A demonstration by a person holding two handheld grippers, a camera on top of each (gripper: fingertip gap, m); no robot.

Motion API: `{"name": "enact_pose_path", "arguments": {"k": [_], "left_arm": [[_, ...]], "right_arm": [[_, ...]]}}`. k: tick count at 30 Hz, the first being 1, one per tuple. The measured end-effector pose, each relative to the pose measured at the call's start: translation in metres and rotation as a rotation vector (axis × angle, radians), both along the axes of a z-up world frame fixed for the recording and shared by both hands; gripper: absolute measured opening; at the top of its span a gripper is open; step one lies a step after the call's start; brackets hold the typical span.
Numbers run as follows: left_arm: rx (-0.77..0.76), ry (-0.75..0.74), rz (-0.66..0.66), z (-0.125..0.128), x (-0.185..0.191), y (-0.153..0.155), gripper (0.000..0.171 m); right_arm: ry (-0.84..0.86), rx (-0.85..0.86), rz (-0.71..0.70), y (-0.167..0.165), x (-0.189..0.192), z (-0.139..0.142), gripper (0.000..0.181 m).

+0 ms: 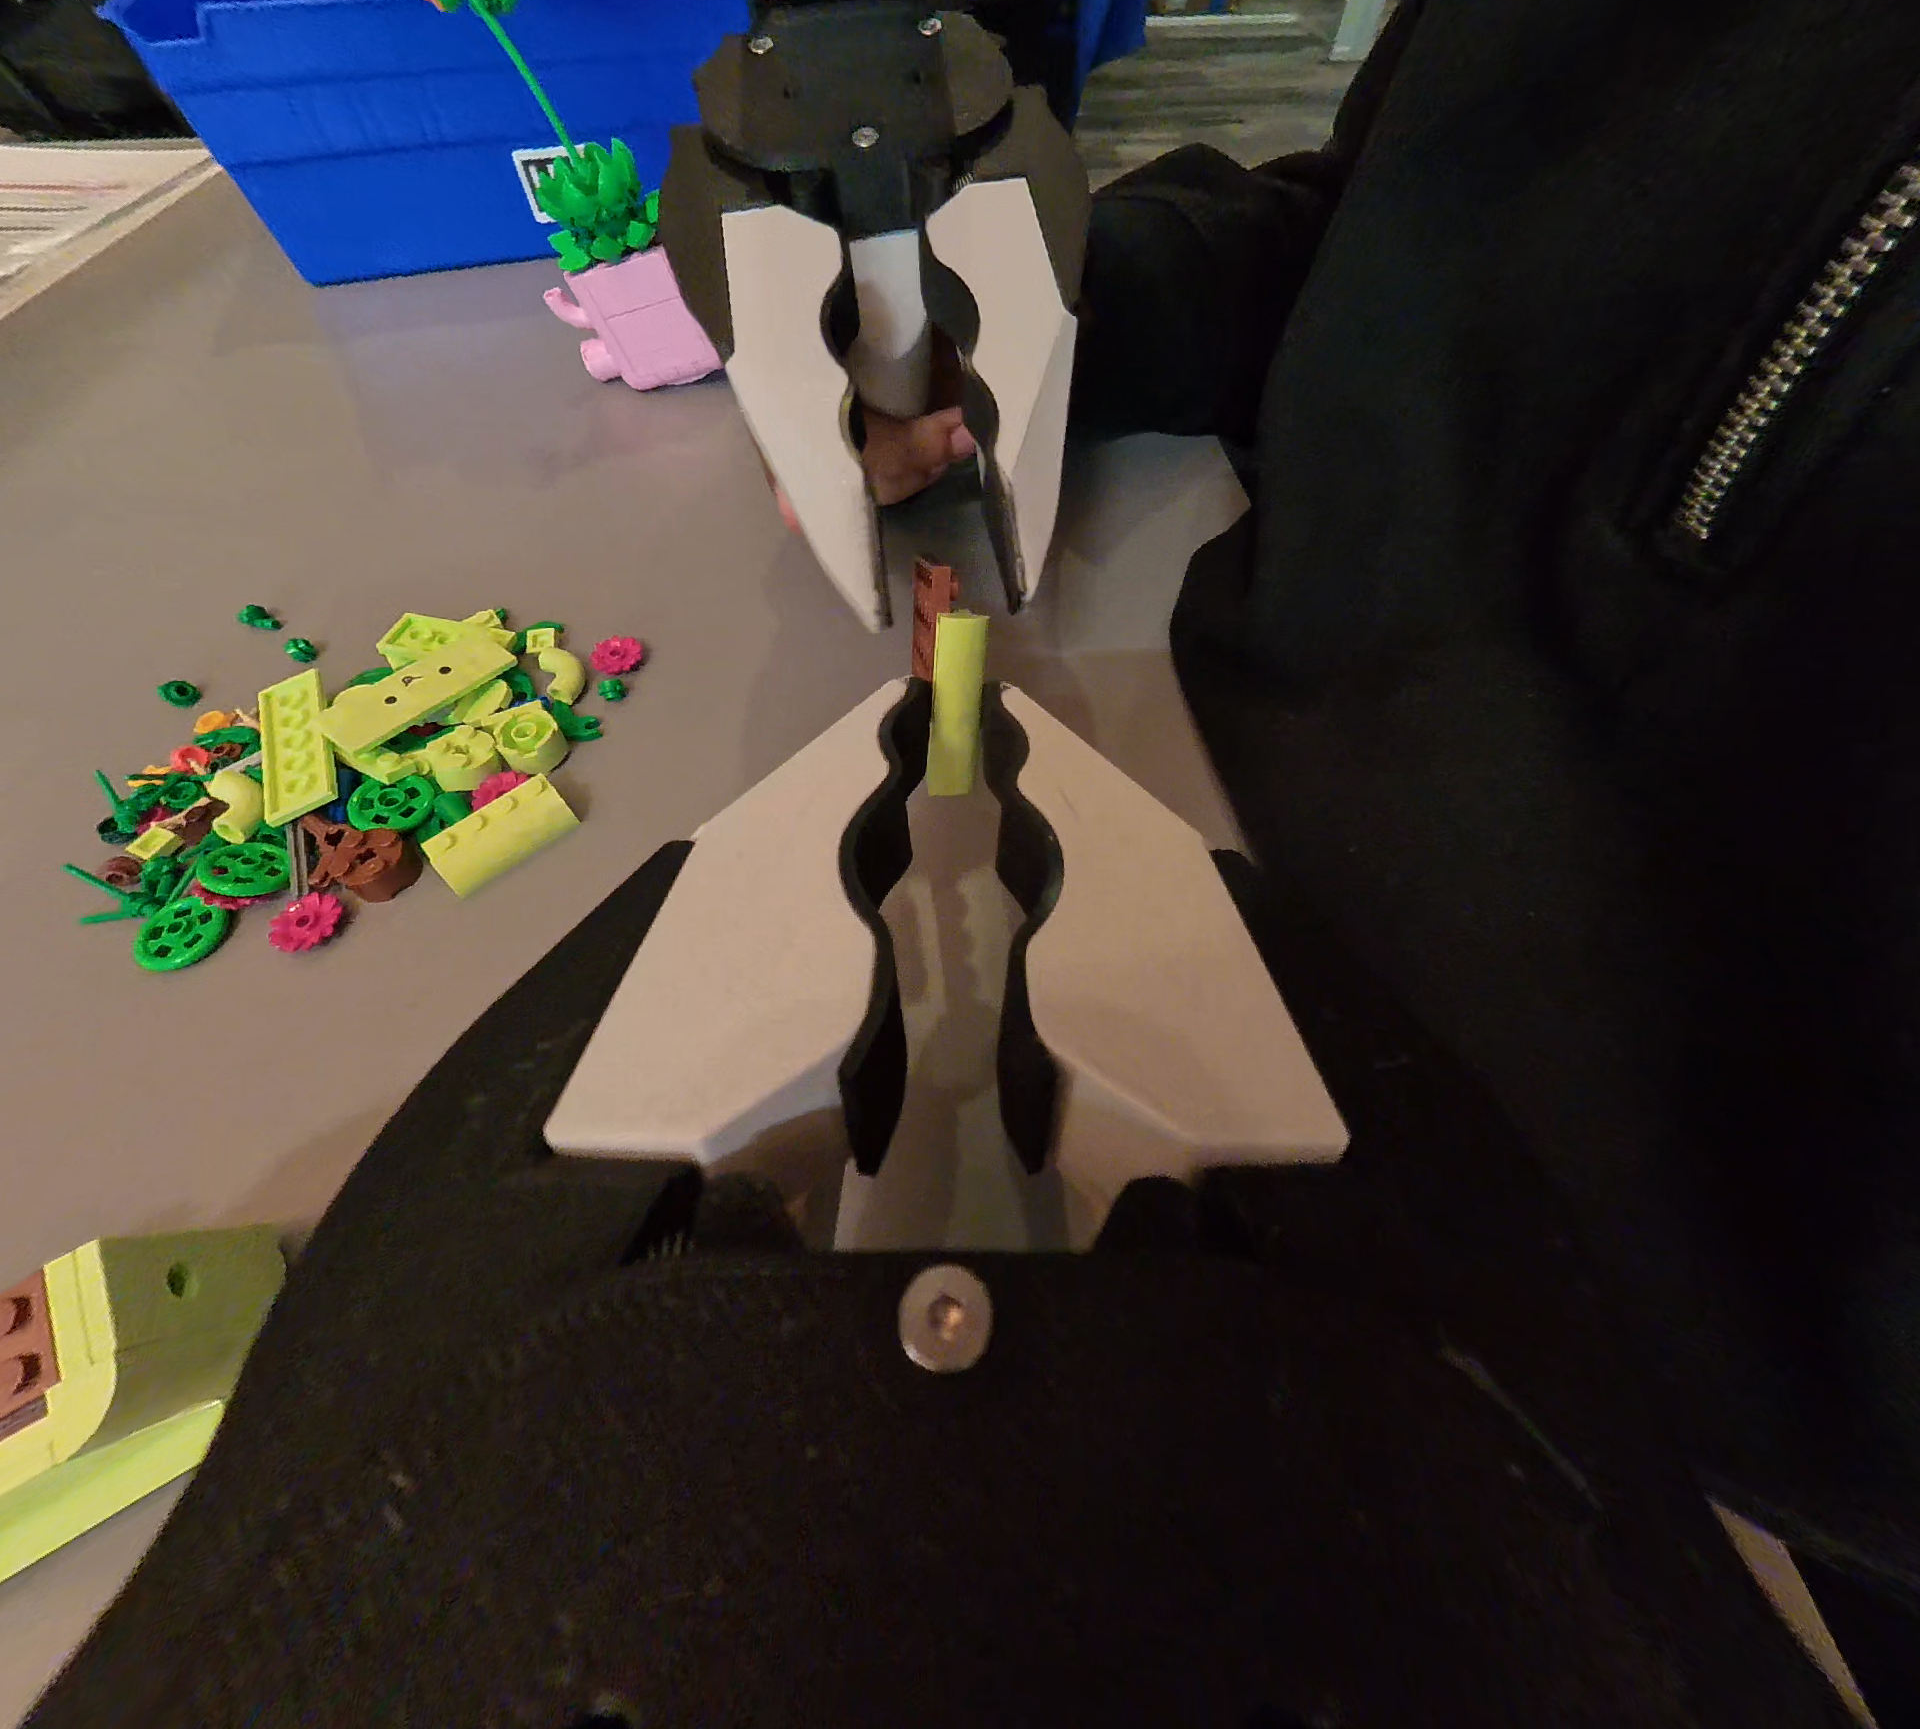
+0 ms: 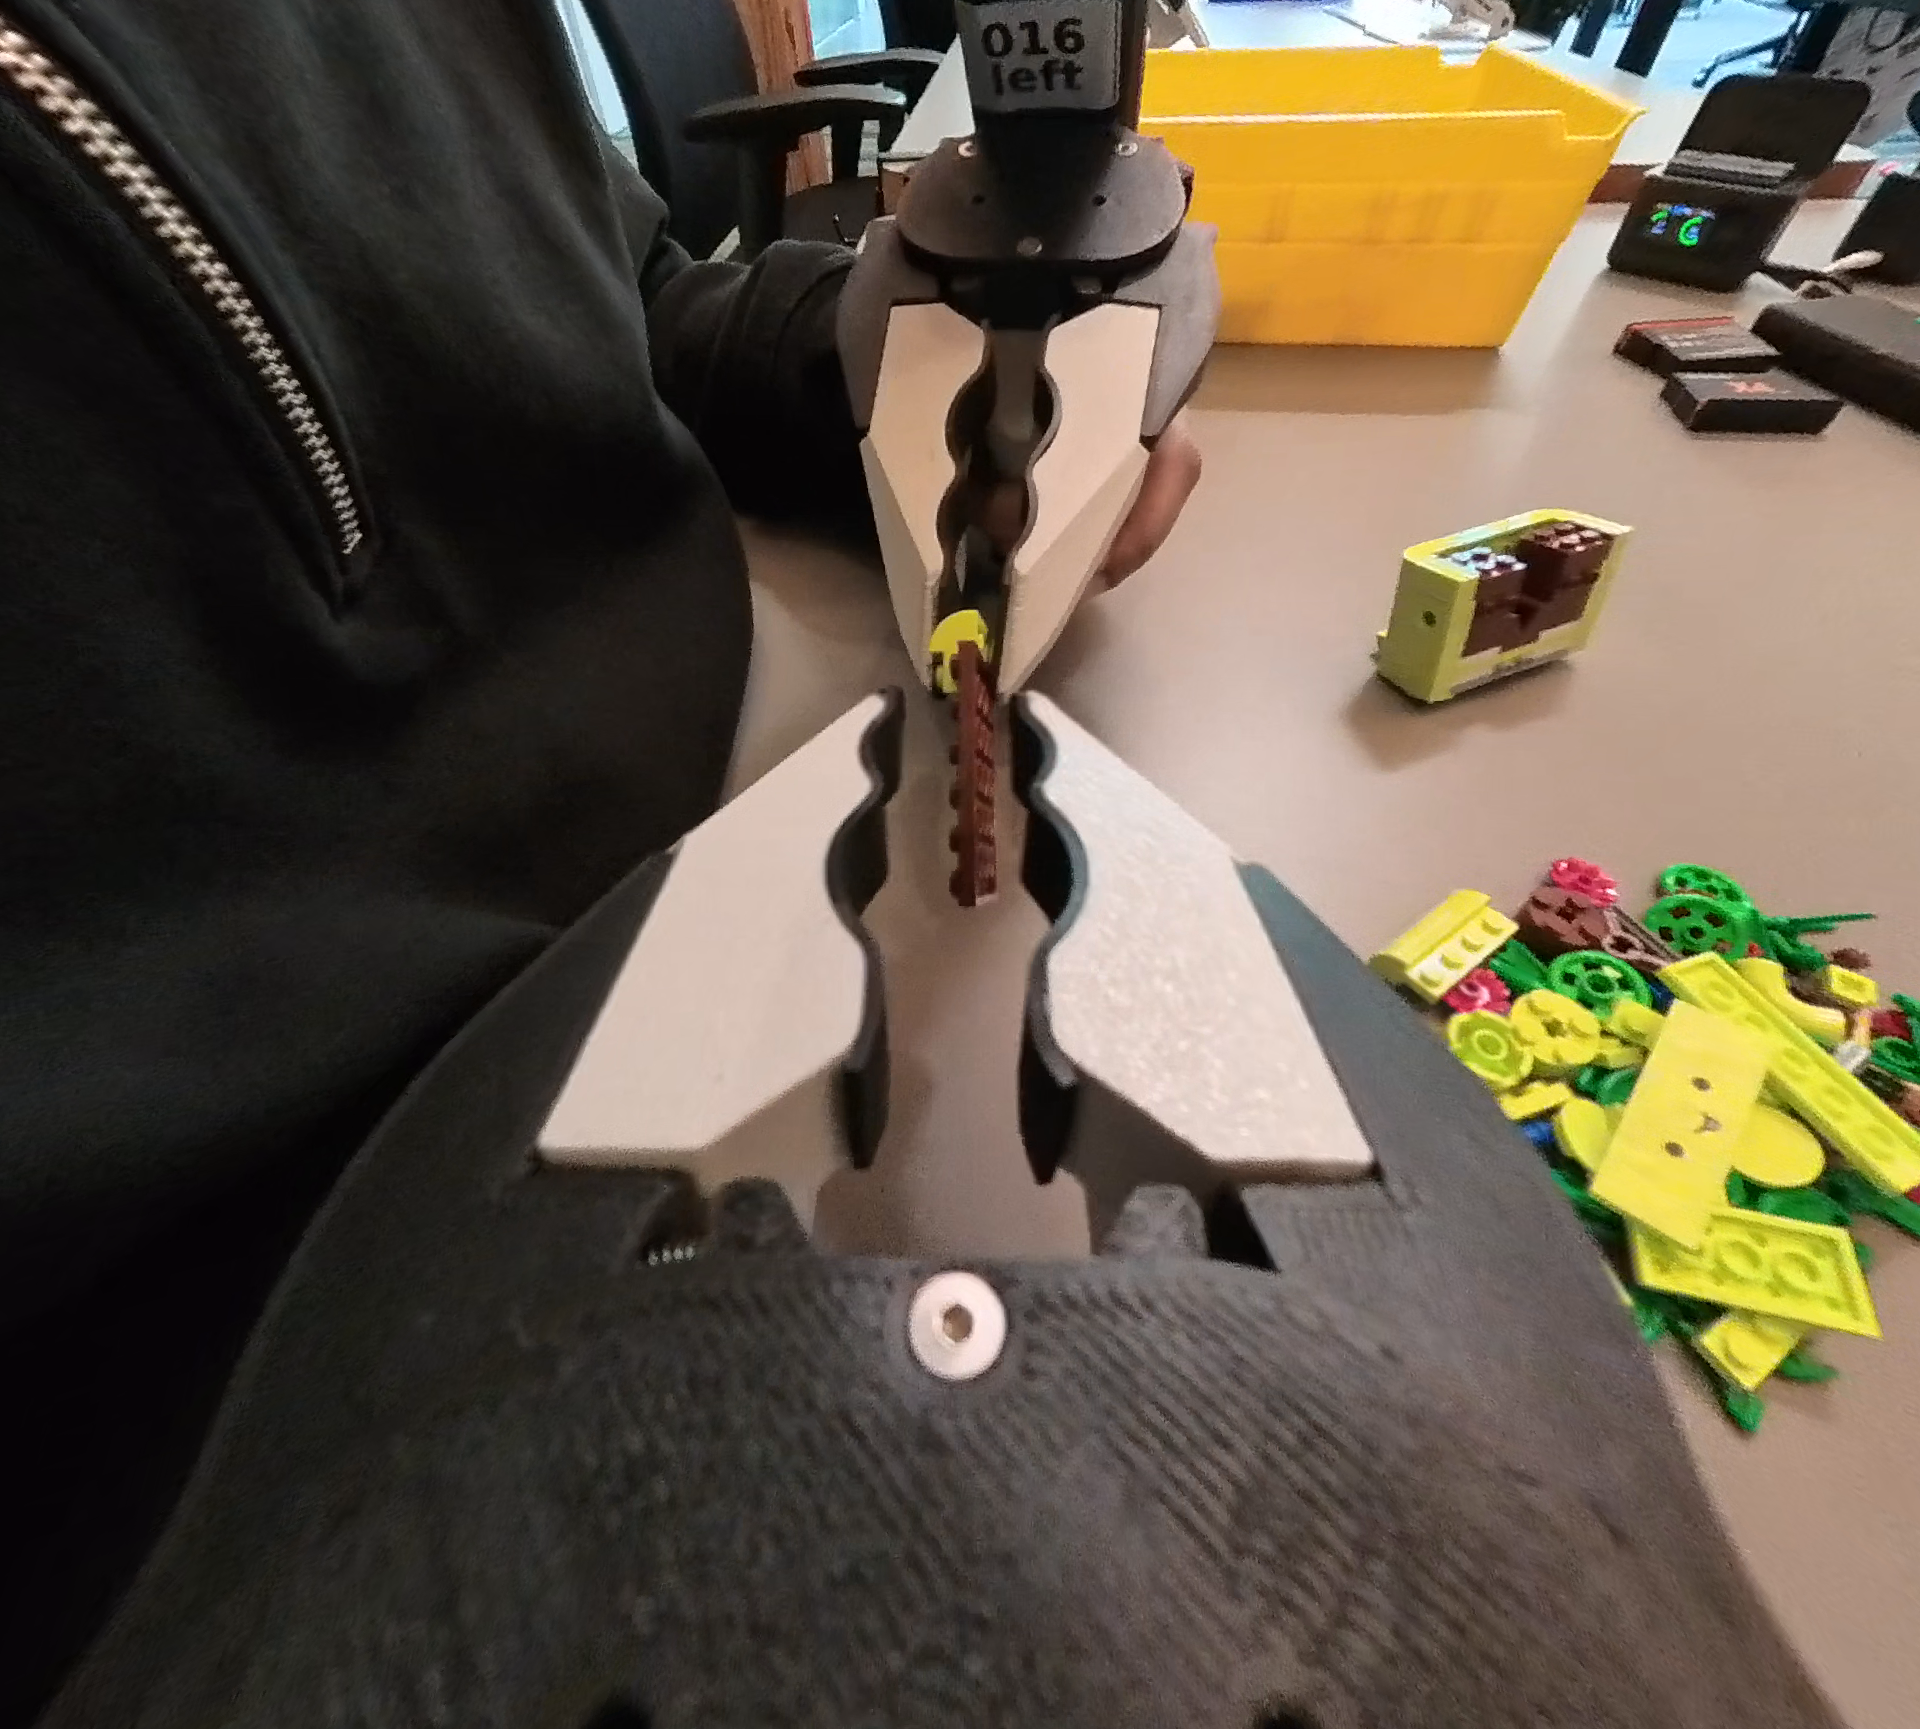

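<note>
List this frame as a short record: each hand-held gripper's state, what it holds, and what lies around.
left hand-held gripper: shut on a lime piece that has a brown studded plate against it
right hand-held gripper: open, fingers either side of the brown studded plate, contact not clear
table: grey
loose pile: lime, green, brown and pink bricks
builds: pink pot with green plant; lime-and-brown block
bins: blue bin; yellow bin
</note>
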State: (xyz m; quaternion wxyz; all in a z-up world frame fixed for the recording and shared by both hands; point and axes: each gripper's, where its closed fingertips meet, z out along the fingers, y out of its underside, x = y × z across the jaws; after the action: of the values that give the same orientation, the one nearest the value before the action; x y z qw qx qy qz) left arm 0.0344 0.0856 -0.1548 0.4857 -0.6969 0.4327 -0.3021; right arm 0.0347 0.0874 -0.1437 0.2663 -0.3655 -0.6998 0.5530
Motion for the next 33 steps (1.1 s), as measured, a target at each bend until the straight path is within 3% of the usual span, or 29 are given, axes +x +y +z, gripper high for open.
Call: {"name": "enact_pose_path", "arguments": {"k": [3, 8, 10, 12, 19, 22, 24, 33], "left_arm": [[0.001, 0.019, -0.011, -0.003, 0.002, -0.002, 0.006], [-0.006, 0.024, -0.021, -0.005, 0.002, -0.004, 0.006], [-0.012, 0.018, -0.029, -0.005, 0.004, -0.005, 0.006], [-0.011, 0.02, -0.025, -0.006, 0.004, -0.004, 0.006], [-0.01, -0.01, -0.042, -0.002, 0.007, -0.006, 0.006], [0.042, -0.038, 0.007, 0.005, 0.005, -0.001, 0.009], [0.114, -0.042, 0.068, 0.011, 0.001, 0.006, 0.02], [0.141, -0.032, 0.056, 0.011, 0.003, 0.003, 0.011]], "right_arm": [[0.049, -0.028, 0.011, -0.001, 0.002, 0.009, 0.0], [0.032, -0.038, 0.016, -0.002, 0.001, 0.007, 0.001], [0.044, -0.013, 0.0, -0.001, 0.0, 0.006, 0.01], [0.044, -0.009, 0.006, -0.002, 0.001, 0.006, 0.003], [0.021, 0.021, 0.03, -0.008, 0.002, 0.0, 0.005], [0.051, 0.021, 0.003, -0.004, 0.001, 0.006, 0.005], [0.072, 0.014, -0.006, -0.002, 0.001, 0.011, 0.005], [0.054, 0.087, -0.033, -0.001, -0.002, 0.002, 0.004]]}}
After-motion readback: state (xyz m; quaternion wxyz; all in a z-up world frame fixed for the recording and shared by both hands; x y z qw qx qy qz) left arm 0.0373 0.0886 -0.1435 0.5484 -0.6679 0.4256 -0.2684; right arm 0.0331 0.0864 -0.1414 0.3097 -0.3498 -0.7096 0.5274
